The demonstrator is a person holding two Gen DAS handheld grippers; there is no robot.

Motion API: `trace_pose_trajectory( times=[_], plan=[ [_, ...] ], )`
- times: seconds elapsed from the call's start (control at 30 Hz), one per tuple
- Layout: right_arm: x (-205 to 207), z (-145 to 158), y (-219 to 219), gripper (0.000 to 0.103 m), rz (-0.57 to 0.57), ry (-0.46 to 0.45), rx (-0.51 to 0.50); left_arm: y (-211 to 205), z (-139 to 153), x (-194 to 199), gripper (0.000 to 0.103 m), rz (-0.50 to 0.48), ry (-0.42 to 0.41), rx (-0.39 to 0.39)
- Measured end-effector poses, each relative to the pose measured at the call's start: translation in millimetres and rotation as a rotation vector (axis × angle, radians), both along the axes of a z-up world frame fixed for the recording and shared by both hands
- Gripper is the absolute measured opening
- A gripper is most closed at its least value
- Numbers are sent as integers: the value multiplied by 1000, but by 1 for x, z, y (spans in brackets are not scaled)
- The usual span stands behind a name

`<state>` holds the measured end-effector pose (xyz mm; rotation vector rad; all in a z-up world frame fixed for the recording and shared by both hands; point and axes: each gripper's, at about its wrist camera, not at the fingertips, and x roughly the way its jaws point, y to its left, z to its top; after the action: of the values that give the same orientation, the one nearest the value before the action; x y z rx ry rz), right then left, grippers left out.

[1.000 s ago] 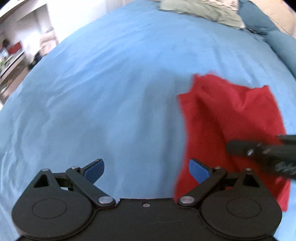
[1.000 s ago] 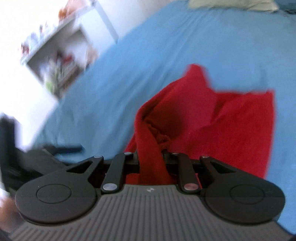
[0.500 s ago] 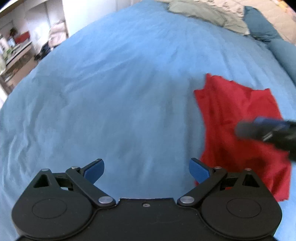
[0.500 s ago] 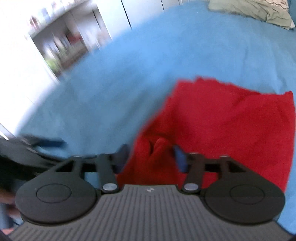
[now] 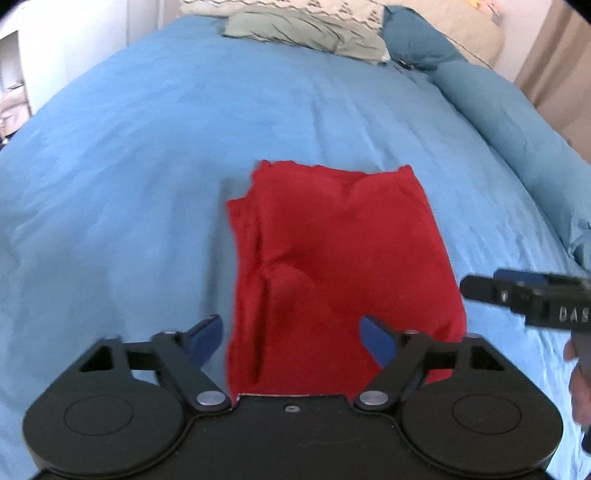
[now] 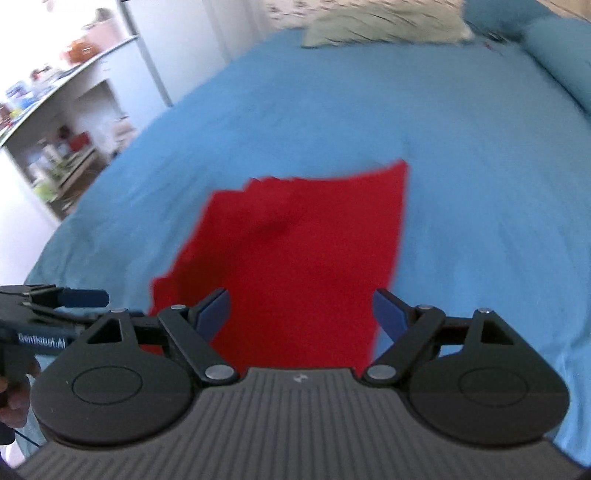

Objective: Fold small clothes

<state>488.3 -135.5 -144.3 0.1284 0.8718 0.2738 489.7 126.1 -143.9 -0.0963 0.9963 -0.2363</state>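
Jaws released on both grippers, left [image 5: 290,334] and right [image 6: 301,310], gripping nothing | red cloth [image 5: 340,258] lies part-folded on bed [image 5: 147,147], rumpled at 9 o'clock edge | between folds, likely | next: grab near edge, fold toward 12

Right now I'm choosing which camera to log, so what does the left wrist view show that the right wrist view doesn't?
Only the left wrist view shows the long vertical crease down the red fabric garment and the tan curtain. Only the right wrist view shows the cluttered white shelving unit. Both show the garment lying flat on the blue bedsheet, the grey-green crumpled pillow, and both hand-held grippers open: left hand-held gripper, right hand-held gripper.
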Motion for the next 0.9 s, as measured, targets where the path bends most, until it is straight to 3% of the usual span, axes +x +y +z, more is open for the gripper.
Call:
trace_pose_trajectory(
  times=[0.03, 0.17, 0.2, 0.23, 0.27, 0.43, 0.53, 0.7, 0.9],
  plan=[
    [-2, -4, -5, 100, -17, 8, 7, -3, -3, 3, 68, -2, 7, 10],
    [-14, -19, -18, 100, -61, 33, 39, 1, -19, 7, 49, 19, 63, 27],
    [-14, -22, -20, 100, -67, 44, 50, 4, -21, 6, 34, 17, 77, 24],
    [-15, -25, -20, 100, -72, 57, 62, 6, -26, 4, 12, 14, 99, 53],
    [-16, -28, -21, 100, -75, 69, 71, 8, -31, 2, 6, 16, 117, 100],
    [-17, -34, -26, 100, -75, 90, 61, 12, -49, -8, 13, 45, 157, 179],
    [-15, -44, -29, 100, -73, 128, 42, 14, -52, -9, 15, 105, 168, 157],
    [-17, -68, -30, 100, -65, 185, -24, 7, -53, -3, 16, 116, 172, 170],
    [-31, -88, -24, 103, -11, 112, -169, 10, -50, -6, 17, 103, 161, 179]
  ],
)
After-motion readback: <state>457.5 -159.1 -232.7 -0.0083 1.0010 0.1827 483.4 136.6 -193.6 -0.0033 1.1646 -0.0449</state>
